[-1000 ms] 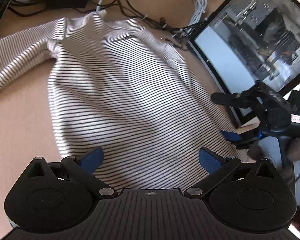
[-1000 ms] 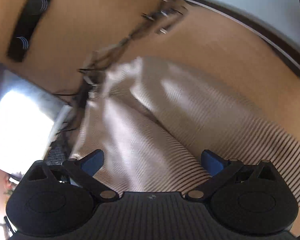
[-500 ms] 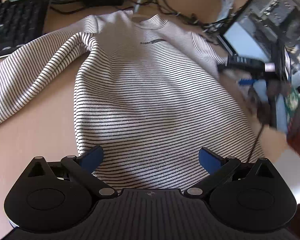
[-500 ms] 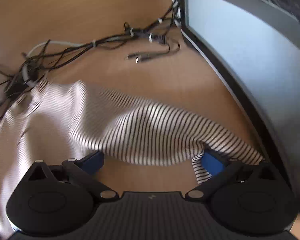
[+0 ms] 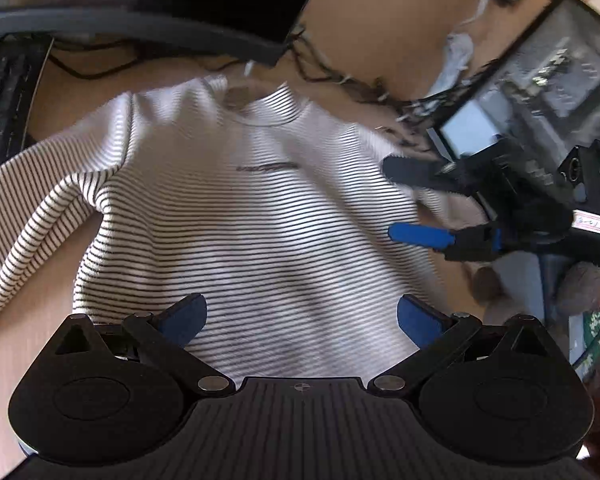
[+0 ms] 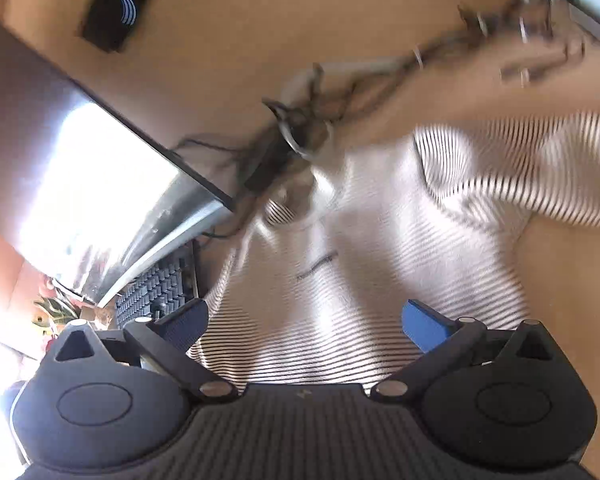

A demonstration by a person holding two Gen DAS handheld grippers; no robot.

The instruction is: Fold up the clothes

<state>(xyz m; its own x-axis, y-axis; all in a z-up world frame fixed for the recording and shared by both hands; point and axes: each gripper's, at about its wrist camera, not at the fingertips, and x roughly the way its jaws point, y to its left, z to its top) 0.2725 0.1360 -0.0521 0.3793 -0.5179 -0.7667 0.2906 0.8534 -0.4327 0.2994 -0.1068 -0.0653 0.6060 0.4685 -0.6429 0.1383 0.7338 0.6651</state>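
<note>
A white long-sleeved top with thin black stripes [image 5: 252, 224] is spread front-up on a tan wooden desk [image 5: 380, 32], its round neckline at the far side and its hem nearest the left wrist camera. One sleeve is stretched out to the left across the bare desk; the other, in the right wrist view, is seen lying off to the right [image 6: 540, 168]. No fold is yet visible in the body, so the task is judged to be at an early stage.

The left gripper [image 5: 300, 316] is held spread wide above the hem, nothing between its blue pads [image 5: 182, 316]. The right gripper [image 5: 404, 200] is seen from the left wrist camera at the right edge of the garment, its two fingers parted and no cloth clamped; whether the lower finger touches the fabric cannot be told through the blur.

Just beyond the collar lies a tangle of dark and white cables [image 5: 340, 80], with a black keyboard [image 5: 0, 100] at the far left and a dark-framed monitor [image 5: 540, 92] at the right. The cables are judged the chief hazard: a sleeve swept inward could be snagged on them or drag them along. A second risk is seen in the thin, loose knit, where only the top layer may be pinched, leaving the fold crooked. The right gripper's closeness to the monitor also leaves little room for a wide swing.
</note>
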